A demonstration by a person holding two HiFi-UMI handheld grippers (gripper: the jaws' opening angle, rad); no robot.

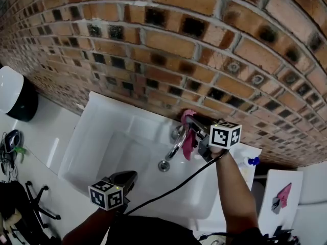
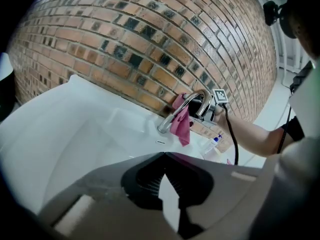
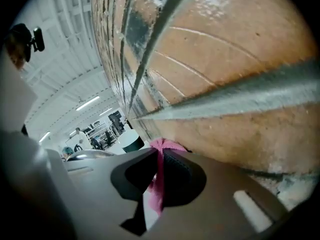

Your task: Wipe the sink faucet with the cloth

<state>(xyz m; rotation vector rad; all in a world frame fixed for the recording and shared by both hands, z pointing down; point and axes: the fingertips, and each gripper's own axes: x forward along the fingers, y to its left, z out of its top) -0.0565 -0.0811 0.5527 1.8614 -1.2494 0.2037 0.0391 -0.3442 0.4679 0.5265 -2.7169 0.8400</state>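
Pink cloth (image 1: 188,140), pinched in right claw (image 3: 160,165), drapes over curved chrome faucet (image 1: 176,145); left claw (image 2: 164,160) closed, empty, above smooth white sink (image 1: 102,142).

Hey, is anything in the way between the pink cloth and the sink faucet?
Nothing visible. The right gripper is shut on the cloth, which hangs against the faucet spout, close to the brick wall.
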